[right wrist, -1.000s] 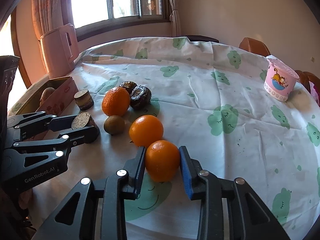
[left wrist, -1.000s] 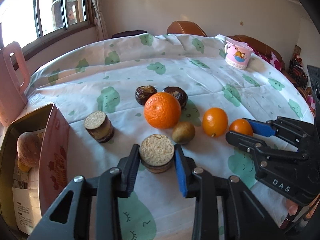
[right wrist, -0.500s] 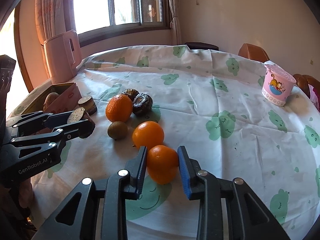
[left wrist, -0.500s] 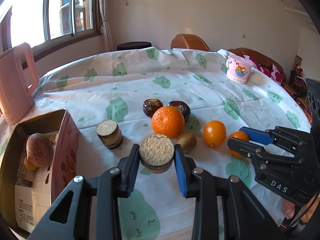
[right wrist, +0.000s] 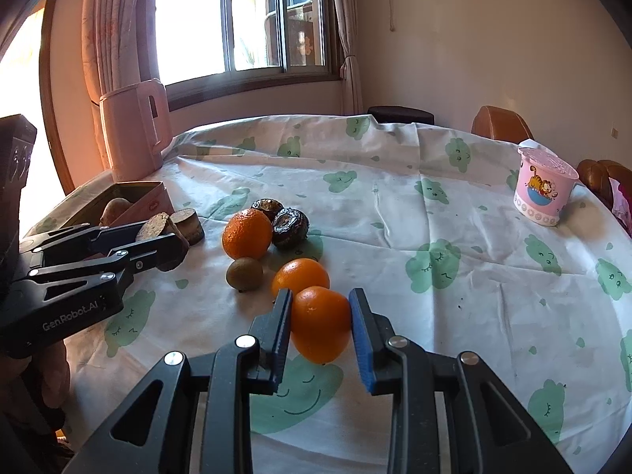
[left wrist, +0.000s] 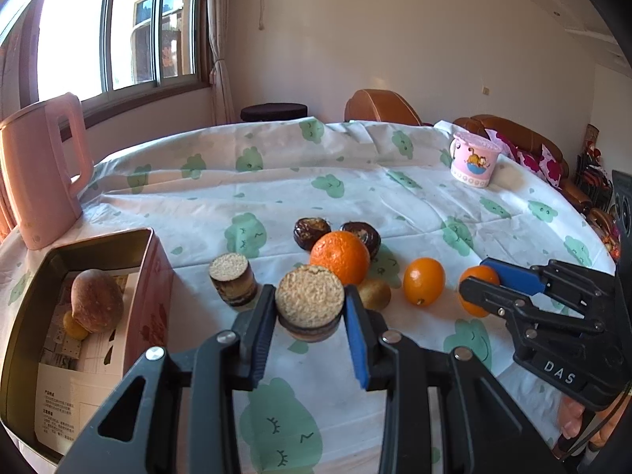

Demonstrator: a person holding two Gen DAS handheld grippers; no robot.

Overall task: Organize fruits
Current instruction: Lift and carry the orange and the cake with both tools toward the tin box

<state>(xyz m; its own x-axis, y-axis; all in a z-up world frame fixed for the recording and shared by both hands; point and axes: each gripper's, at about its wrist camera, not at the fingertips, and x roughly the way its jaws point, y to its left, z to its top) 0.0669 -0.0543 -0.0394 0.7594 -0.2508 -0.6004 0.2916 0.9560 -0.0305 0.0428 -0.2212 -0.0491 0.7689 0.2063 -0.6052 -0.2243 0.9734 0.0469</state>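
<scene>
The left gripper is clamped on a round brown-sided piece with a pale grainy cut top, and the piece looks raised just off the table near its near-left edge. A second cut piece of the same kind stands on the cloth just beside it, close to the open tin box at the left edge, which holds a brownish round fruit and a small yellow one.

The right gripper has its pads pressed on a small orange, having just closed the last bit onto it; the orange sits near the near edge of the table, over a green cloud print. Just behind it lies another small orange, then a kiwi to its left. Farther toward the middle of the table a large orange touches two dark wrinkled fruits.

A pink jug stands at the far-left edge by the window, and a pink cartoon cup sits well apart at the far-right edge.
</scene>
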